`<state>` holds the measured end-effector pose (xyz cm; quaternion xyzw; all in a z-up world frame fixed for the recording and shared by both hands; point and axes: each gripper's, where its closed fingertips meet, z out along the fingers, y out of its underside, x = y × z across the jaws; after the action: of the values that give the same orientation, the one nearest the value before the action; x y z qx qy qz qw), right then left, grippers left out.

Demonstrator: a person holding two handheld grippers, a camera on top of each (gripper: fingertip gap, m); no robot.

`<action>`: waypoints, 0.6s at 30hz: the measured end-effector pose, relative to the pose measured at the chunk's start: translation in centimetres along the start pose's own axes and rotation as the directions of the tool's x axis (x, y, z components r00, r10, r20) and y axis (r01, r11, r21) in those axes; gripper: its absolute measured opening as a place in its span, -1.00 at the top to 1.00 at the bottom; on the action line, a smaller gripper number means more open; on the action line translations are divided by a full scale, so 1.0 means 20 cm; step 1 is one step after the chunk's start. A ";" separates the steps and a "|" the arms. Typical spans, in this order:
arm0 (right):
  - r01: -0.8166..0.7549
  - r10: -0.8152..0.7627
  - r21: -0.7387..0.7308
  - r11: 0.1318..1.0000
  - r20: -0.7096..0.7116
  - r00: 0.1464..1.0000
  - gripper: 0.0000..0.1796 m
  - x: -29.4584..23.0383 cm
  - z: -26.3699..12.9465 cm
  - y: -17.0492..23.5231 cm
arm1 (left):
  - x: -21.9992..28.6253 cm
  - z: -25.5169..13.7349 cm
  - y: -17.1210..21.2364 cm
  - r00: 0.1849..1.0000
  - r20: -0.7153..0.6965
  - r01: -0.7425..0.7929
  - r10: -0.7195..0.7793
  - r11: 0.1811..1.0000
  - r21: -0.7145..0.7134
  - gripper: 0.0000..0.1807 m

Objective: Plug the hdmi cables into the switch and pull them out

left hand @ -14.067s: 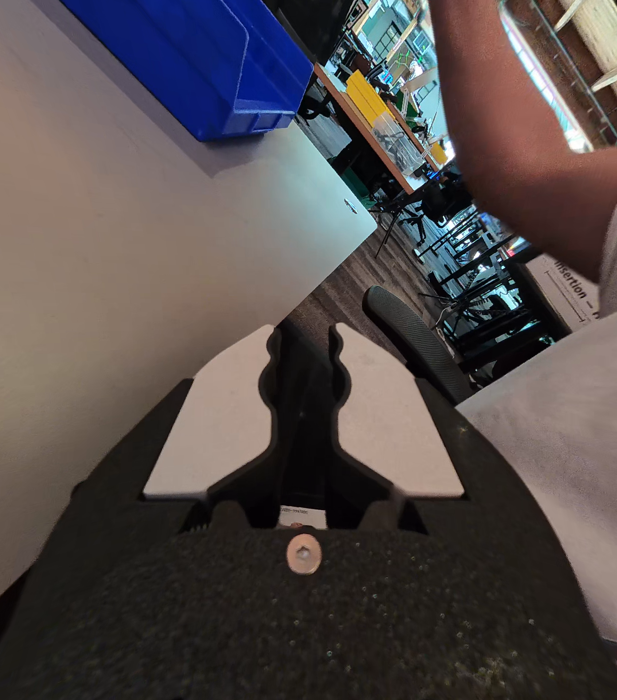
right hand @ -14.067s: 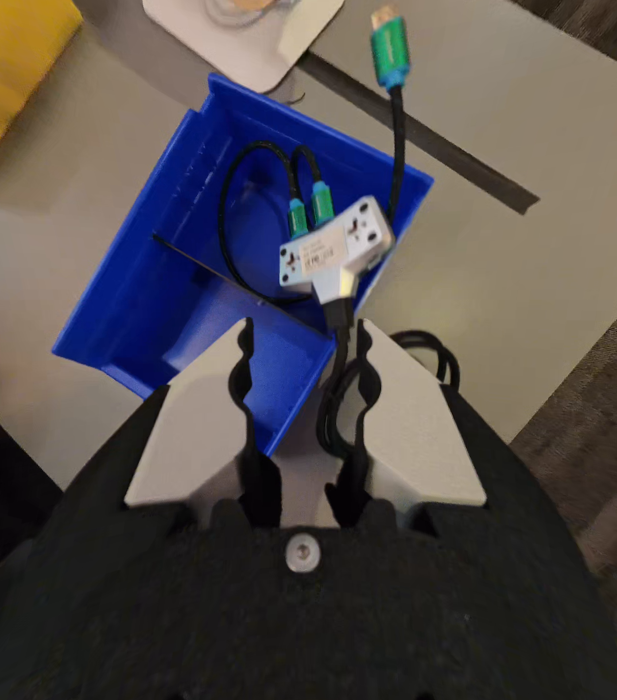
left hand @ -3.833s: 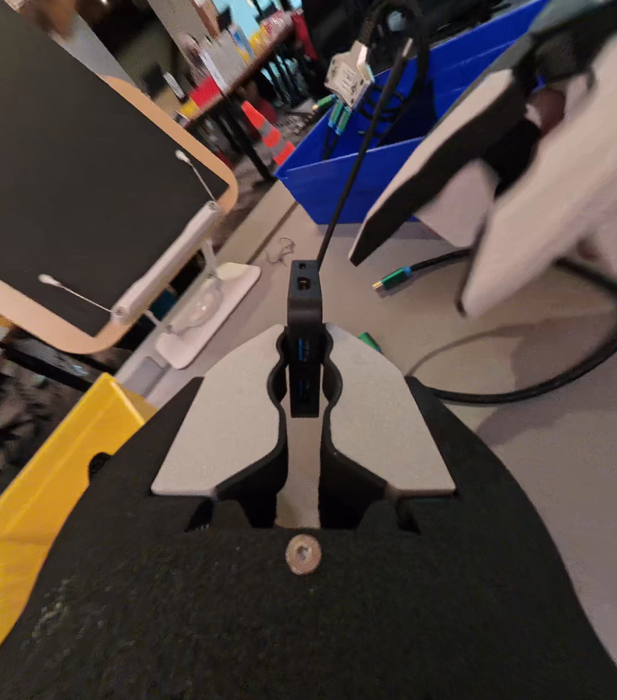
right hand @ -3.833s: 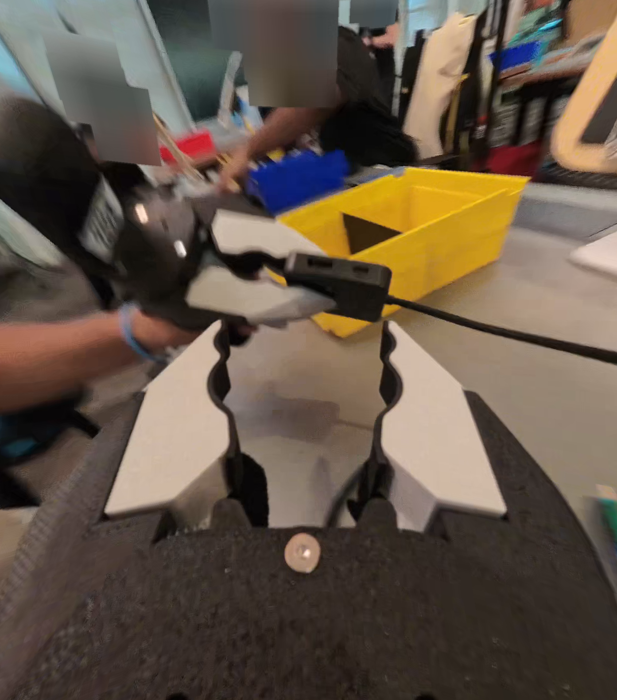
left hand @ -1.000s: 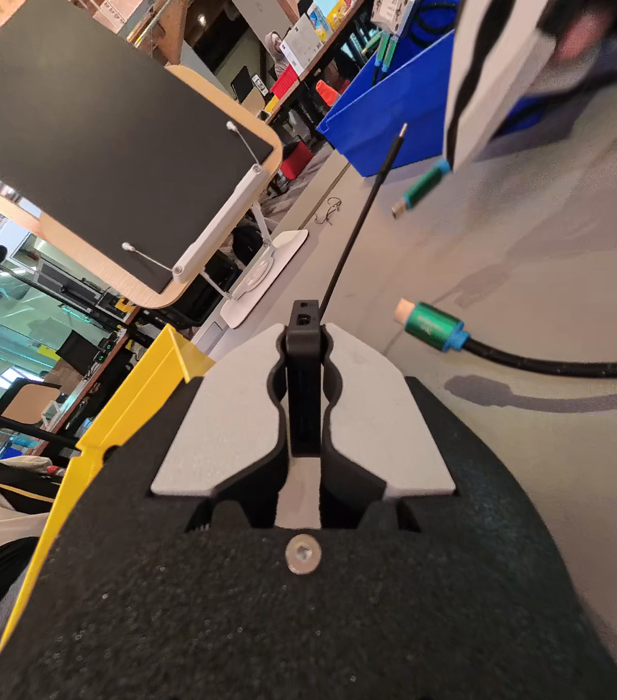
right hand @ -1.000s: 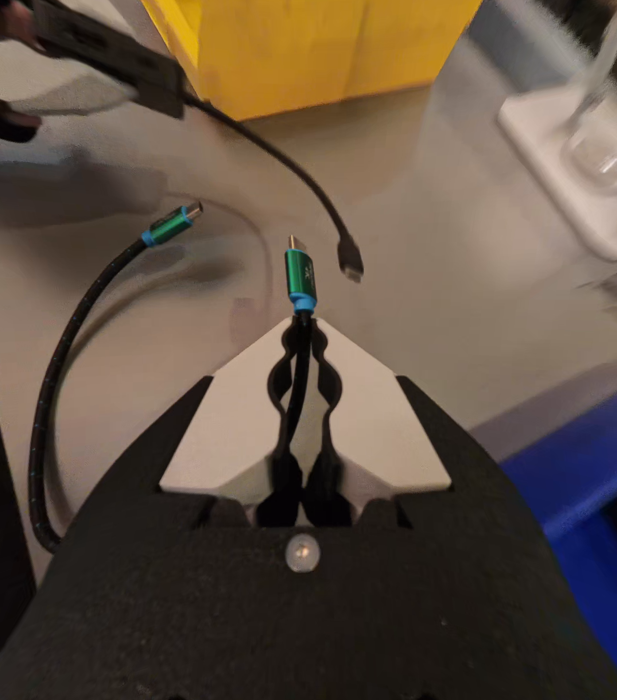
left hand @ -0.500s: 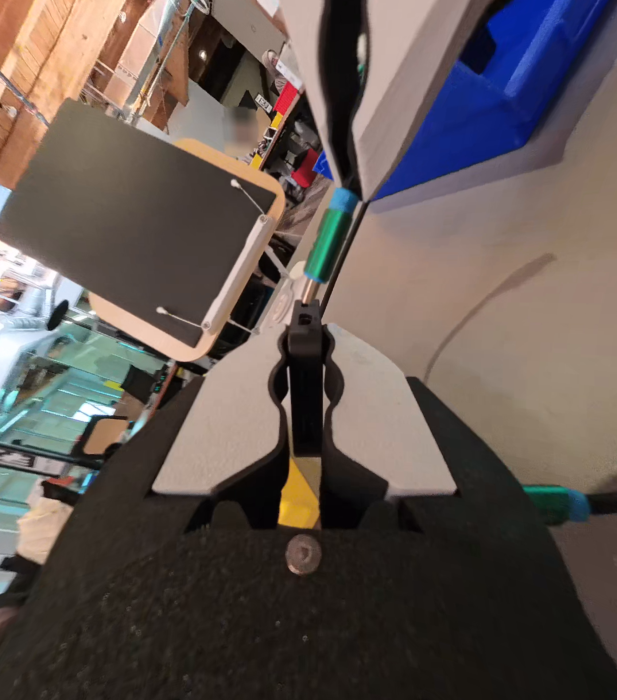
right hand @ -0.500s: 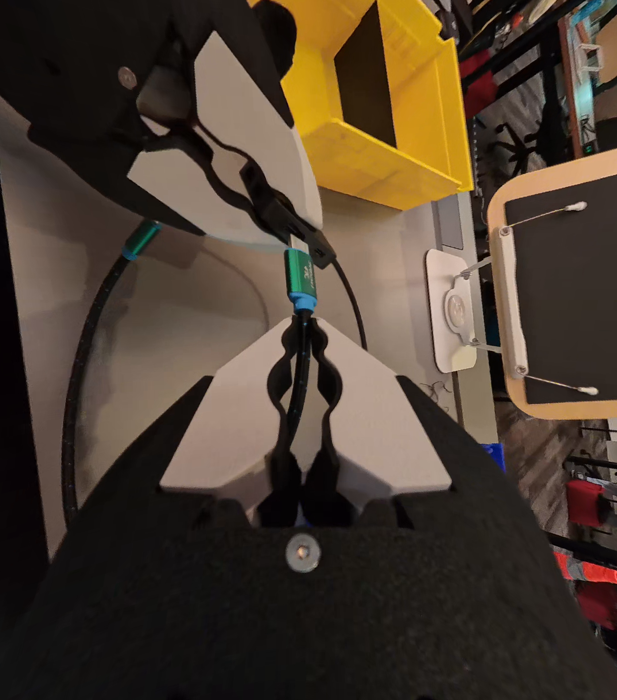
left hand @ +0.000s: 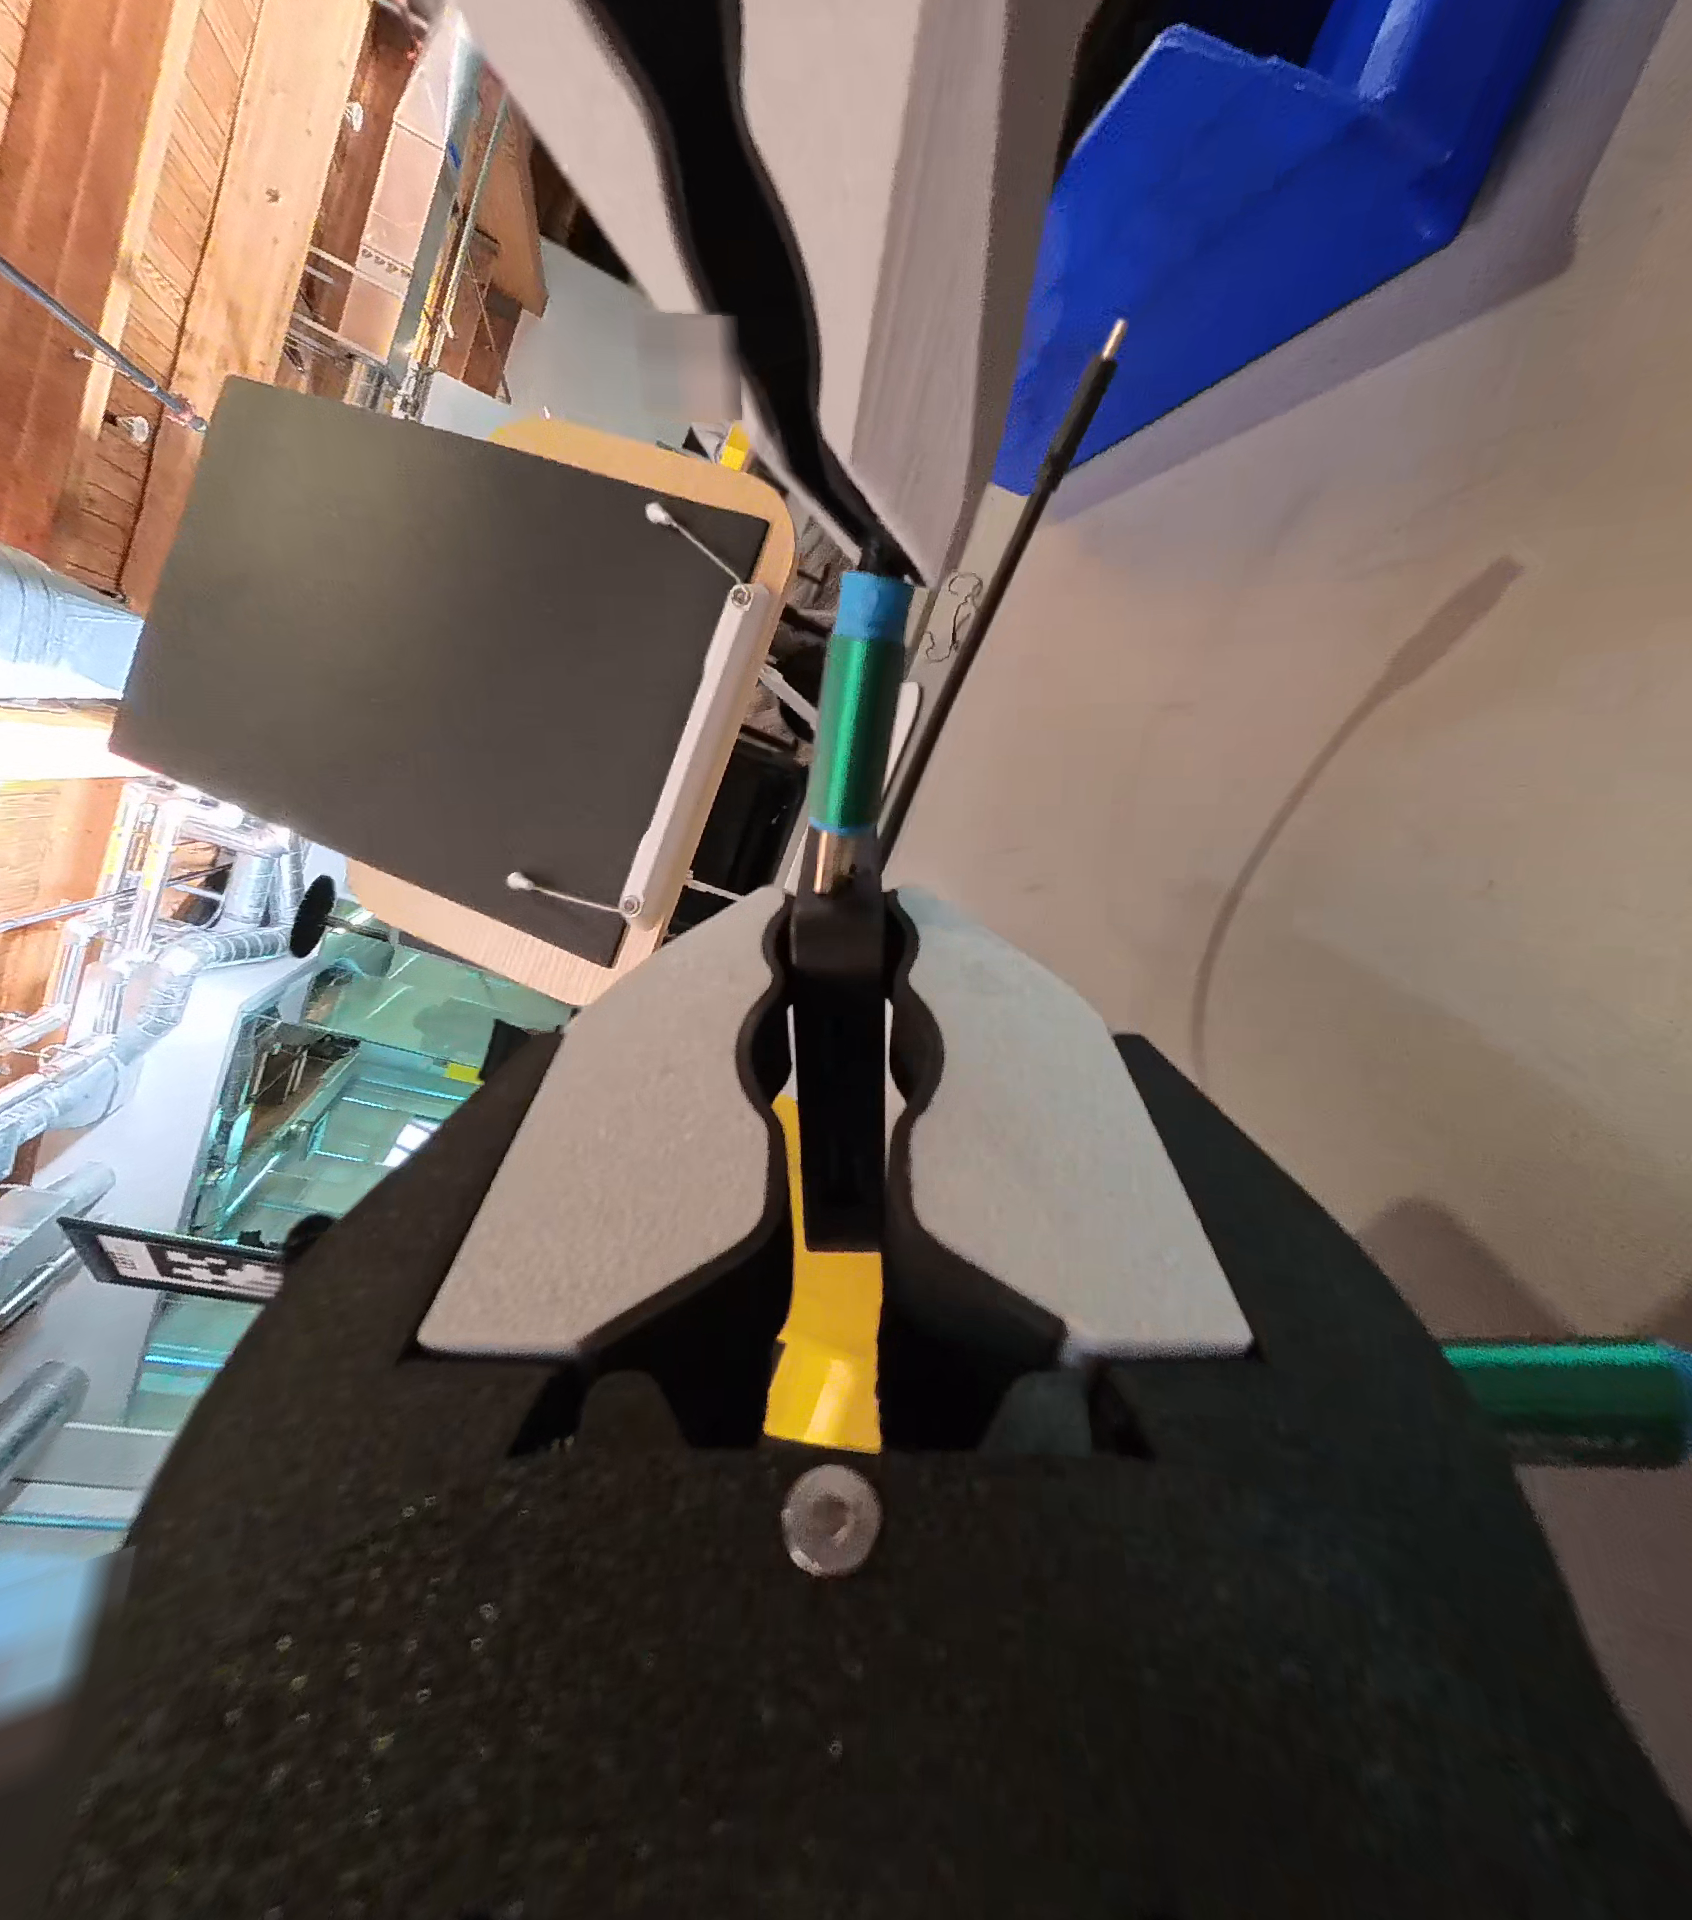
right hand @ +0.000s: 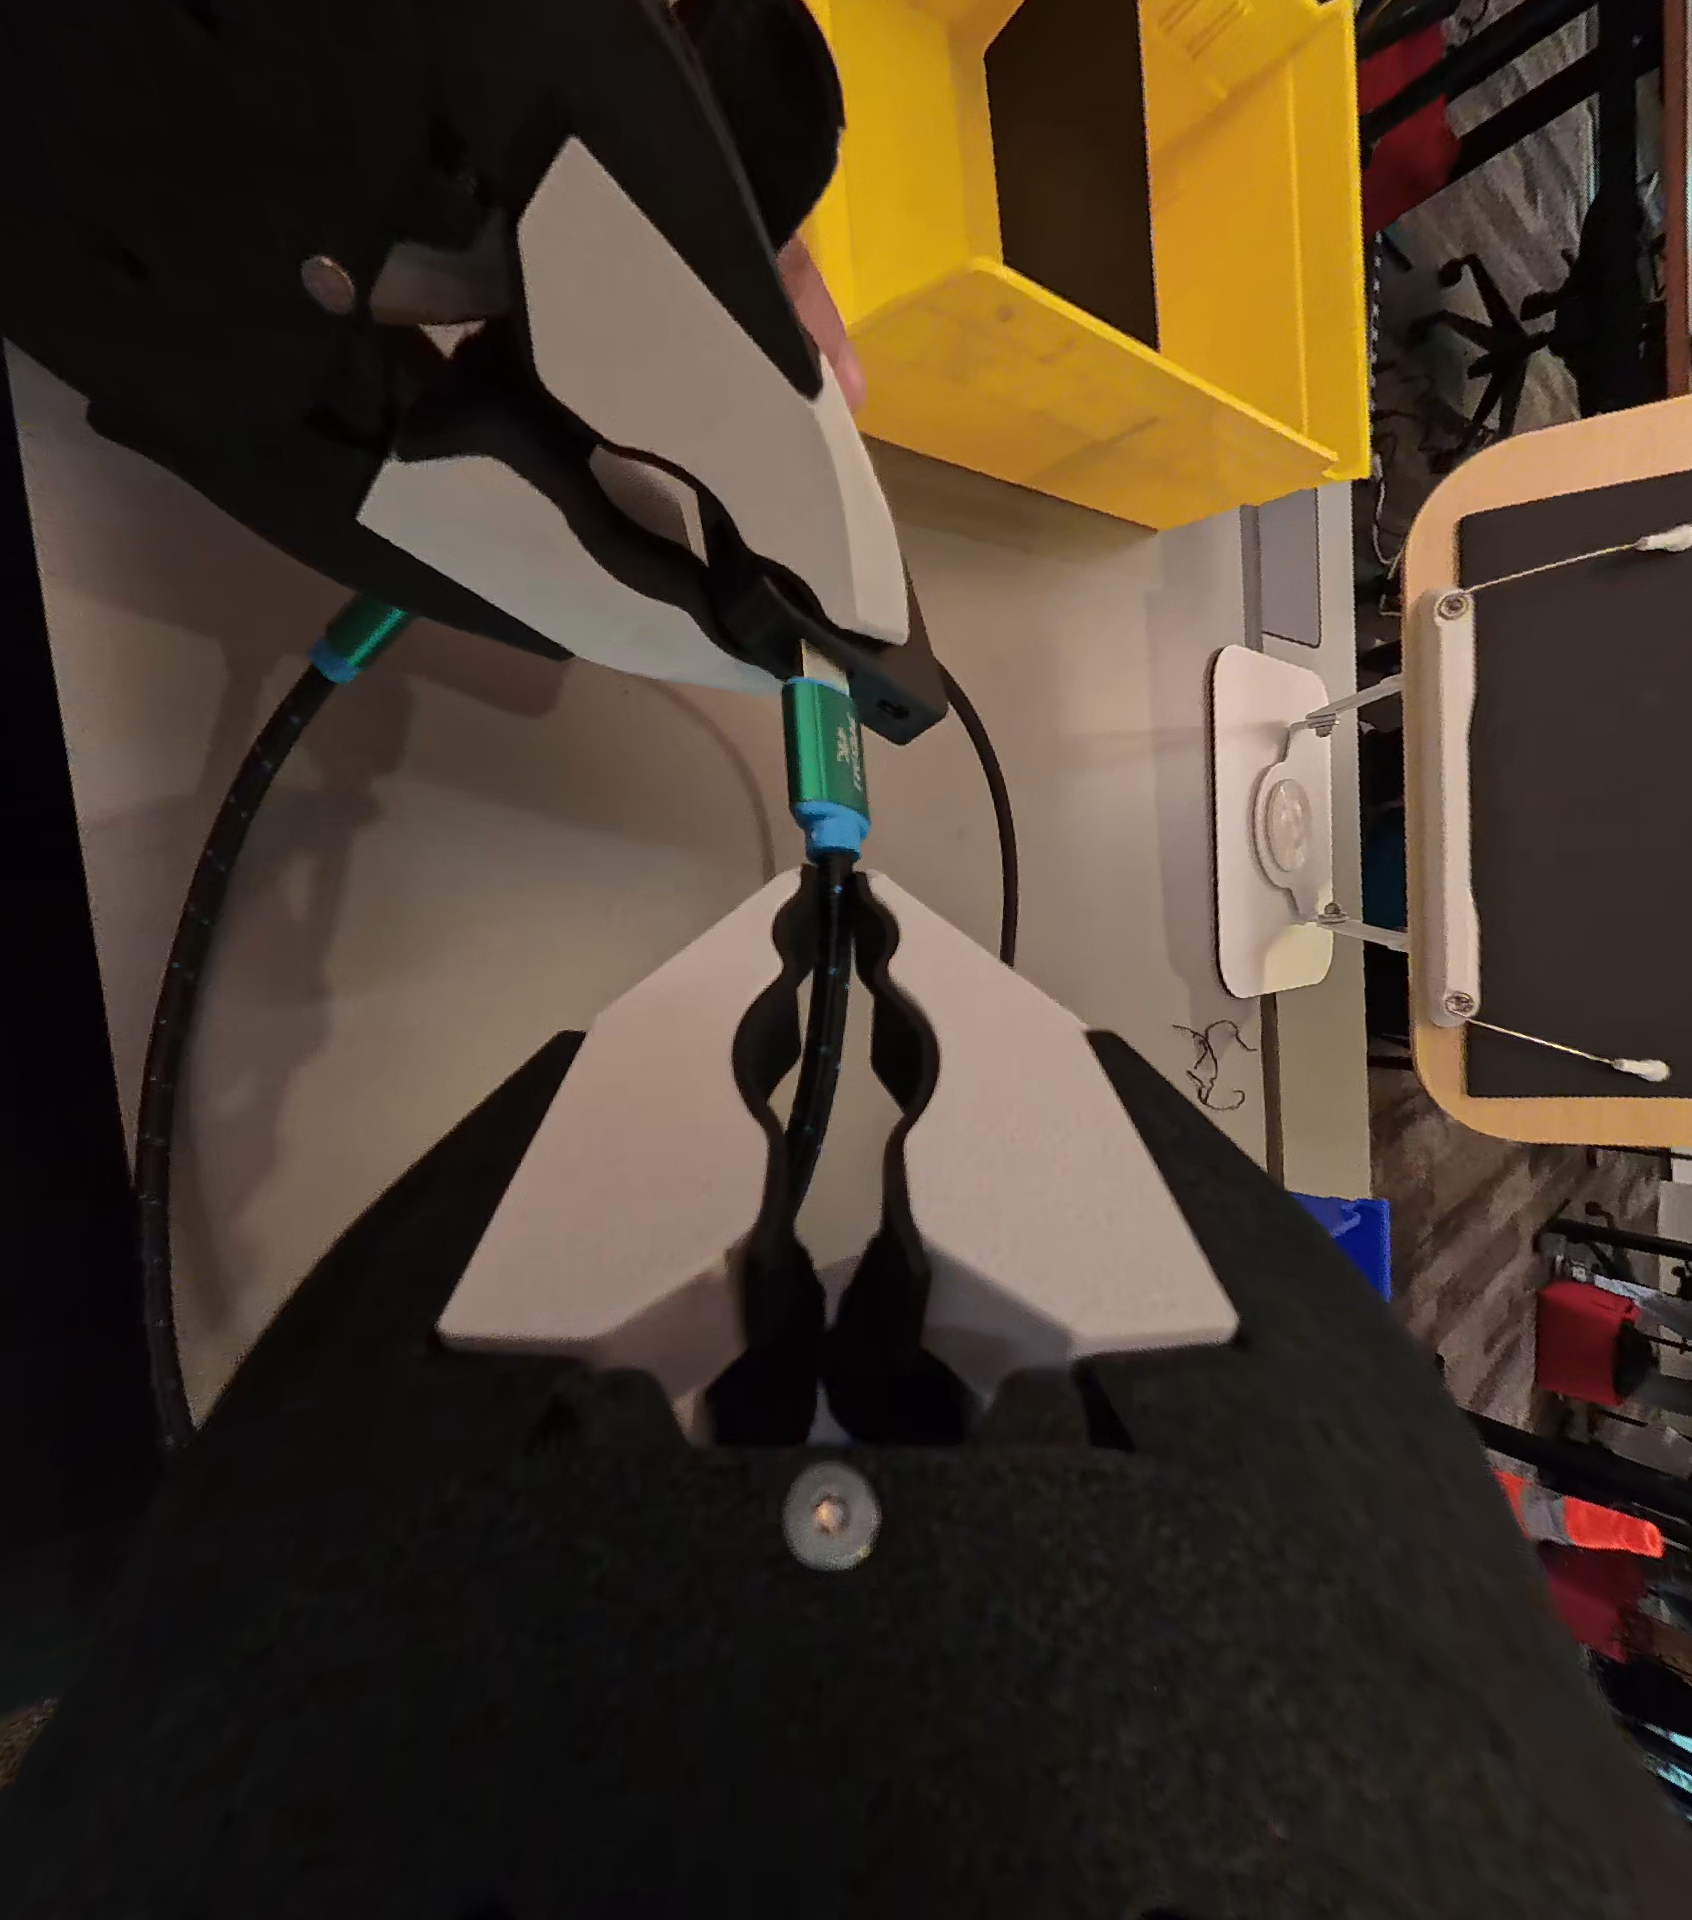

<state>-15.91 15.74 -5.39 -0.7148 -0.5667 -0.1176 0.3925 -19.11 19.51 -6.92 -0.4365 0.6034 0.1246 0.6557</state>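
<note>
Your left gripper [left hand: 837, 935] has its fingers clamped on the black switch [left hand: 834, 1039], held edge-on above the surface [left hand: 1444, 831]. Your right gripper [right hand: 826, 883] is closed on the braided cable [right hand: 816, 1060] just behind the green plug [right hand: 826, 758], whose metal tip sits at the switch's port; how deep it has gone is unclear. Gripping cable rather than plug lets it bend, so pushing off-axis could jam the tip or twist the switch loose. A second green plug [left hand: 1600, 1403] lies on the surface nearby.
</note>
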 end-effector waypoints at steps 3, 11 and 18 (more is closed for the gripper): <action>0.019 -0.020 -0.045 0.999 -0.018 1.000 0.94 0.00 0.01 0.01 | 0.02 0.01 0.01 1.000 -0.010 -0.010 0.009 1.000 -0.017 0.85; -0.001 -0.001 -0.084 0.996 -0.022 1.000 0.94 -0.02 0.03 0.01 | 0.04 0.01 0.02 1.000 -0.013 -0.009 0.008 0.999 -0.044 0.85; -0.299 0.275 0.148 0.943 0.159 0.948 0.93 -0.01 0.04 -0.03 | 0.03 0.02 0.03 0.997 -0.019 0.069 -0.070 0.997 -0.022 0.85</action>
<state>-16.70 16.13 -5.89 -0.7600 -0.4898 0.0389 0.4254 -19.13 19.91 -7.81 -0.4654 0.5928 0.1039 0.6490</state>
